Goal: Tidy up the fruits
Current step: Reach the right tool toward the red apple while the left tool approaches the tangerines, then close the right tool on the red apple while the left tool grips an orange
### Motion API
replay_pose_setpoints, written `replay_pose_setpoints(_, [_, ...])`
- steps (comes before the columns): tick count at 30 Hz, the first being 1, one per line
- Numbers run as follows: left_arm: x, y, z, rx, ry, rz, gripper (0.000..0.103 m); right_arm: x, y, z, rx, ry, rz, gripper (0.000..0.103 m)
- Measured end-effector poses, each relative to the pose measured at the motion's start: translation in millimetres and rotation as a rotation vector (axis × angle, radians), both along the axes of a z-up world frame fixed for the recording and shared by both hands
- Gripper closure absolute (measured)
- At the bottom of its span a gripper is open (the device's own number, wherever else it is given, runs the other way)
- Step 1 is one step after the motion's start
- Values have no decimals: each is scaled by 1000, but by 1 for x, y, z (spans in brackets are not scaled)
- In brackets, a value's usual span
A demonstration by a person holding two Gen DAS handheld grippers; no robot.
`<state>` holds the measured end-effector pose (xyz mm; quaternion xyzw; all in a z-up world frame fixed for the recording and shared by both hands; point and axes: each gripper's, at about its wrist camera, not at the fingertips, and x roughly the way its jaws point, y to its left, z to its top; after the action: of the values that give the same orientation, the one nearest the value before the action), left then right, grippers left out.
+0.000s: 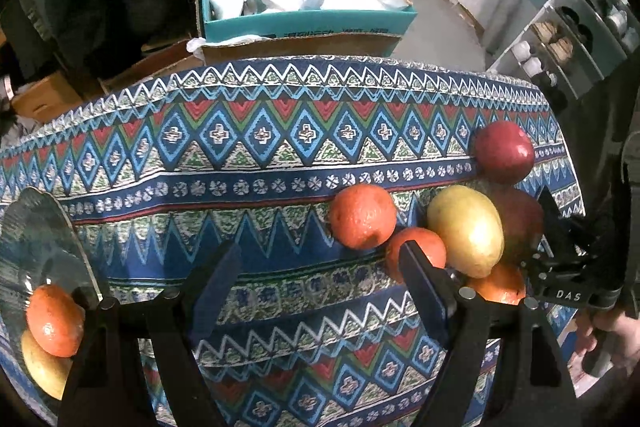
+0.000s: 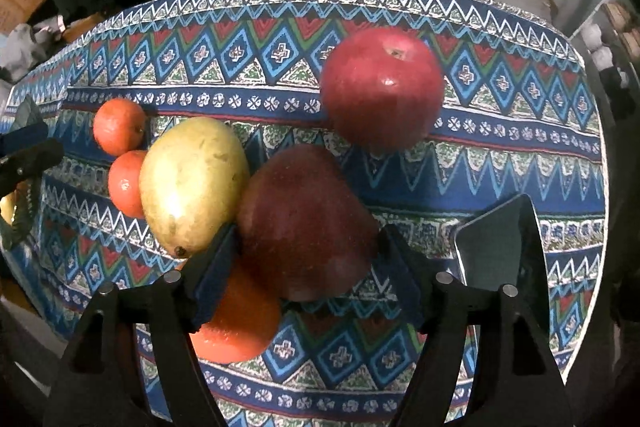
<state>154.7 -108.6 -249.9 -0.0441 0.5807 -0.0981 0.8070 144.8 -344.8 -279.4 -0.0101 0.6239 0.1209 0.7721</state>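
Straddling dark red apple (image 2: 304, 219), right claw (image 2: 308, 263) parted, pads not pressing; left claw (image 1: 320, 279) released, empty. Next: clench, carry to glass plate (image 1: 44, 227).

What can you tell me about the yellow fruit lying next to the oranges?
The yellow fruit is egg-shaped with smooth, shiny, golden-green skin and a small dark nub at its lower end. It lies tilted on the patterned tablecloth, leaning against a dark red apple, with an orange close by on its other side.

The right gripper (image 2: 308, 267) has its jaws either side of a dark red apple (image 2: 304, 219) on the patterned tablecloth (image 2: 500, 163).
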Motion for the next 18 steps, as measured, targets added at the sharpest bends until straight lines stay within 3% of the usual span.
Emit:
replay_pose_setpoints(7, [10,-11,-10,-10,10,4,21,5,-3,-22,53,15,-10,34])
replay_pose_setpoints(14, [22,-20,-25,-6,27,-6,21,5,4,-19,27,-33,-14,39])
replay_pose_setpoints(18, [26,-23,-34,2,41,-10,21,5,3,-20,25,-10,-11,39])
